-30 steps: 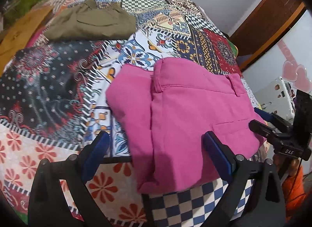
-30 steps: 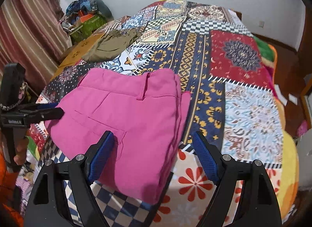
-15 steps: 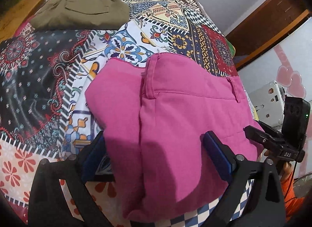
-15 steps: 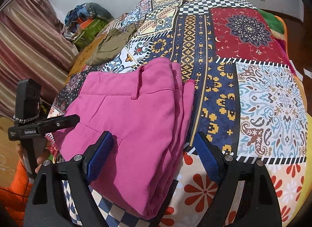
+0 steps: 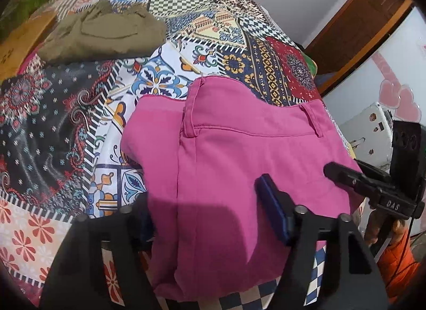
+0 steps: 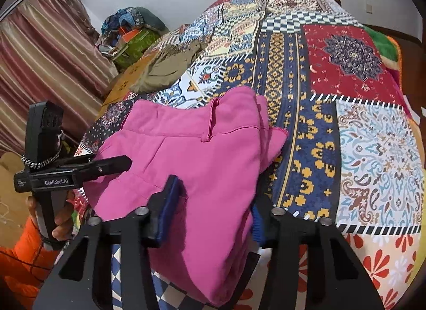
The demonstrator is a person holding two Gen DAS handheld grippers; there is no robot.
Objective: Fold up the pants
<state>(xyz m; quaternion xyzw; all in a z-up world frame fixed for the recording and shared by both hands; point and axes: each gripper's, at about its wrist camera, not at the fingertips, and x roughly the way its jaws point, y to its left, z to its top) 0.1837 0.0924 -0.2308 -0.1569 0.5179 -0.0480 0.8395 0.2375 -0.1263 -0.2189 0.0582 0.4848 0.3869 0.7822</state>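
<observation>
Left claw (image 5: 213,219) is closing in on the near-left edge of the folded pink pants (image 5: 239,166): jaws have just been narrowing, fabric is sitting between them, one blue pad (image 5: 271,211) is lying on top of the cloth while the other is hiding under the fold, so a firm pinch is hard to confirm. Right claw (image 6: 210,203) is doing the same on the near-right edge of the pants (image 6: 191,155), jaws just drawn in, both pads touching the stack's side layers. Pants are lying folded near the front edge of the bed, on the patchwork bedspread (image 6: 346,96), waistband facing away. Folded olive garment (image 5: 103,32) is resting farther back, well apart. An orange sleeve (image 6: 16,264) is showing behind the left claw's handle.
</observation>
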